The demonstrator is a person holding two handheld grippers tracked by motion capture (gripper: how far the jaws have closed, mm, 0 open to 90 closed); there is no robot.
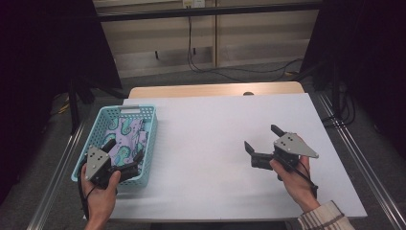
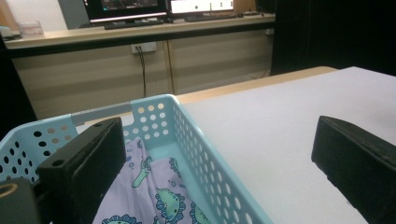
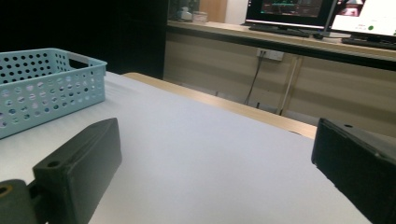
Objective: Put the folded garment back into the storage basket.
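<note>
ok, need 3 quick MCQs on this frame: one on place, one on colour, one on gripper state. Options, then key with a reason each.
1. Where does the patterned cloth lie?
A. Inside the basket
B. On the white table top, beside the basket
C. In the right gripper

2. What colour is the basket?
A. Red
B. Light blue
C. Black

3. How does the left gripper stand?
A. Shut on the cloth
B. Shut on the basket rim
C. Open, holding nothing

Key:
1 A: the high view shows the cloth within the basket walls.
2 B: its perforated walls are light blue in all three views.
3 C: the left gripper view shows both jaws wide apart, one over the cloth and one over the table top, with nothing clamped between them.
</note>
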